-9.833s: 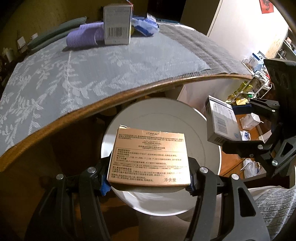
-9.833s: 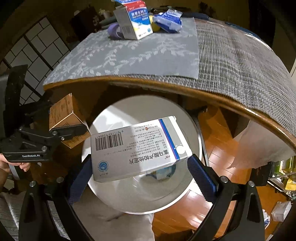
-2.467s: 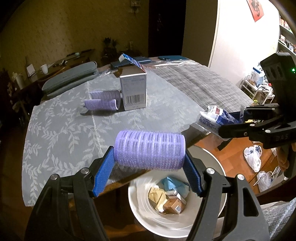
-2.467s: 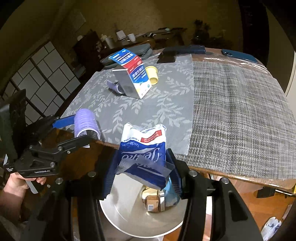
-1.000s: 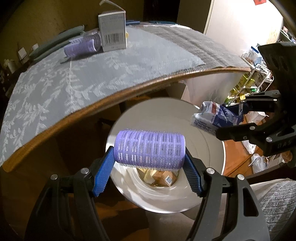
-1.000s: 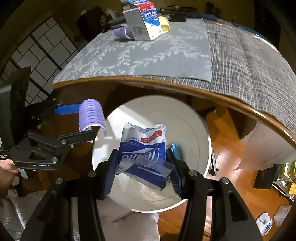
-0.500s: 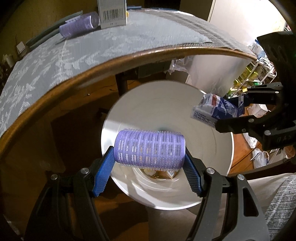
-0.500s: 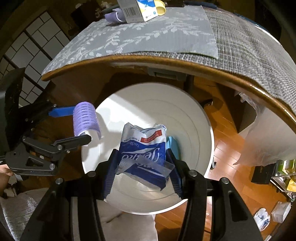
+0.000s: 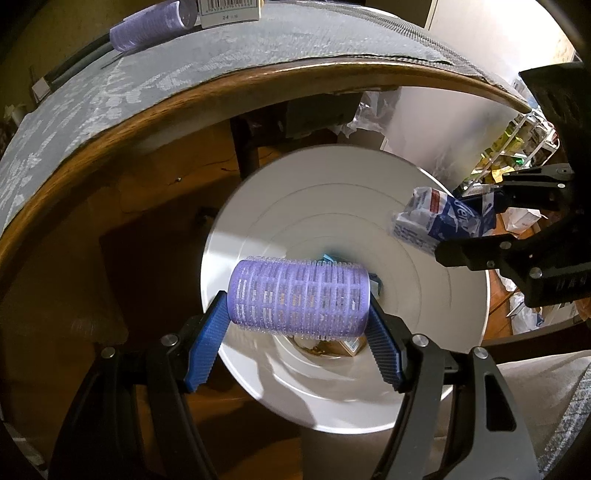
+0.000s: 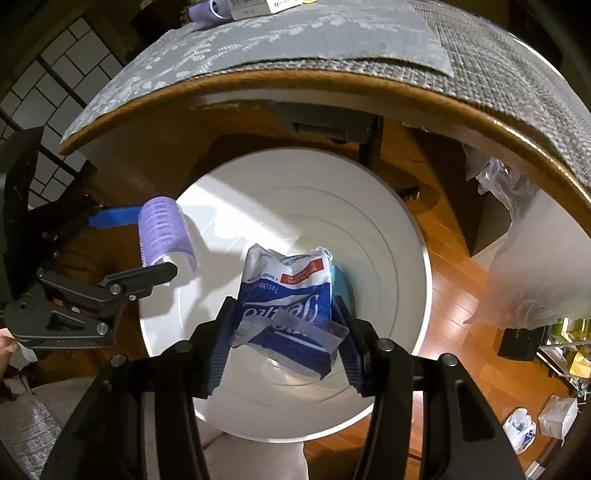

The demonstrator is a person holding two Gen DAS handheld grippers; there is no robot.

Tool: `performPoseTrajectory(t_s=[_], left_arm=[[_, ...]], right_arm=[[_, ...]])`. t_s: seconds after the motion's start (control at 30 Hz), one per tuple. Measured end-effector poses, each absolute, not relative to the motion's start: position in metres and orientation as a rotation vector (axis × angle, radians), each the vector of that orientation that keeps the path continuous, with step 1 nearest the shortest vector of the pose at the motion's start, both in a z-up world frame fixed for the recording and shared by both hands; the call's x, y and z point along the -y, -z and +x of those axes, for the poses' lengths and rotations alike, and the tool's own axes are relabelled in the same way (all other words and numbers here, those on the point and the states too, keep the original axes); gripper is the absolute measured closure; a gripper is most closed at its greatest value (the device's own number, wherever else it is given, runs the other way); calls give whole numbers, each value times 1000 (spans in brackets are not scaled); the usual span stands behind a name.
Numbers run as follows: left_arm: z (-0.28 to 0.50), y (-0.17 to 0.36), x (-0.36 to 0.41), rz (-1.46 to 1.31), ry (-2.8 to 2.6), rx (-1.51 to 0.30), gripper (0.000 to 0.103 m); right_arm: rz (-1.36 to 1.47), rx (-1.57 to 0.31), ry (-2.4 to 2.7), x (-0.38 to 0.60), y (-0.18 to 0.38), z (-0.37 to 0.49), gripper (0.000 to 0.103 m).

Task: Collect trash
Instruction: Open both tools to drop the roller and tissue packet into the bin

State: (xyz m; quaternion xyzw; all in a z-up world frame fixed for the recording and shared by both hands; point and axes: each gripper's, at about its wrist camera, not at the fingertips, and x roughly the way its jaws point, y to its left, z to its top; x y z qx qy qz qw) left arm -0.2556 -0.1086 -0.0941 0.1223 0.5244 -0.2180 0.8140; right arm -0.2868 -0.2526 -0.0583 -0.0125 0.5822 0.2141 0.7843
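Two grippers hang over the white bin (image 9: 436, 302) under the table edge (image 9: 147, 107). The left gripper (image 9: 298, 328) clamps a purple hair roller (image 9: 298, 299) by its ends; at three o'clock, the right gripper (image 10: 282, 328) squeezes a blue tissue pack (image 10: 288, 299), fingers narrow.

Two purple hair rollers show: one (image 9: 298, 298) held over the bin, and a second (image 9: 149, 24) lying on the counter (image 9: 258, 44). There is one blue-and-white tissue pack (image 10: 286, 314), one white round bin (image 9: 424, 229), and one barcoded box (image 9: 229, 11) standing at the far edge of the counter. Two grippers are in view, the left gripper (image 9: 297, 328) and the right gripper (image 10: 282, 347).
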Motion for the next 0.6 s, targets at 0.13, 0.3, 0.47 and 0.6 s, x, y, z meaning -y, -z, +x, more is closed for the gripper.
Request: performPoseTrajectory(t_s=[0.13, 0.3, 0.47, 0.6], left_arm=[[-251, 98, 110, 265, 468, -1125, 32], [-247, 100, 113, 271, 473, -1131, 32], [-244, 98, 113, 272, 473, -1139, 32], [-243, 97, 115, 274, 481, -1147, 25]], right_arm=[[-28, -1260, -455, 254, 62, -283, 52], [-32, -1267, -448, 254, 66, -280, 52], [-39, -1277, -442, 253, 69, -280, 51], [-40, -1275, -427, 255, 68, -279, 29]])
